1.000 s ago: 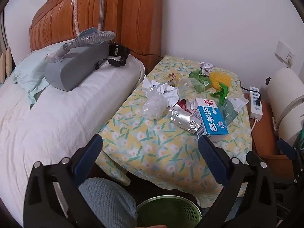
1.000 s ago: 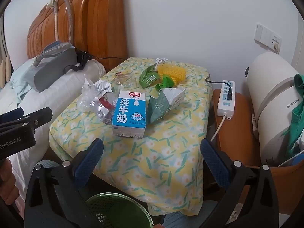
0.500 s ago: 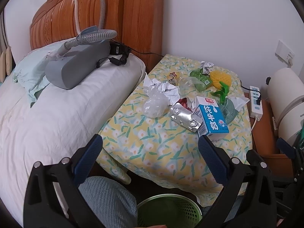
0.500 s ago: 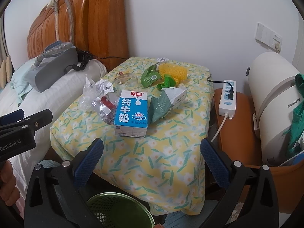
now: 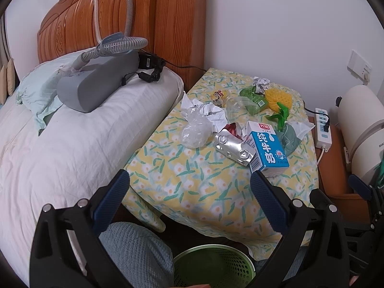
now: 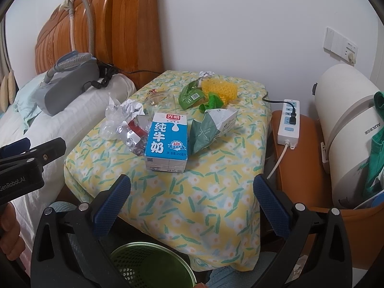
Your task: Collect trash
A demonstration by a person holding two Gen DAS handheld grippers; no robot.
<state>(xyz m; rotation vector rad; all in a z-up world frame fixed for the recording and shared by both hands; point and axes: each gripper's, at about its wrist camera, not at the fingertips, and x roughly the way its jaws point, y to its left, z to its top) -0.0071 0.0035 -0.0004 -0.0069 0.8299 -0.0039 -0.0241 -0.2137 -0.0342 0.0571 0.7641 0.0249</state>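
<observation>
Trash lies on a small table with a yellow floral cloth. A blue milk carton lies near the front, beside a silver foil pack, a clear plastic bag, crumpled paper, a grey-green wrapper, a green packet and yellow foam net. A green mesh bin stands on the floor below. My left gripper and right gripper are both open and empty, short of the table.
A bed with a white pillow and a grey machine with hose lies left. A white power strip rests on an orange stand right, by a white cylindrical appliance. The left gripper's body shows in the right view.
Both grippers have drifted slightly toward the table; the trash sits a little nearer and lower in view. Both stay open and empty.
</observation>
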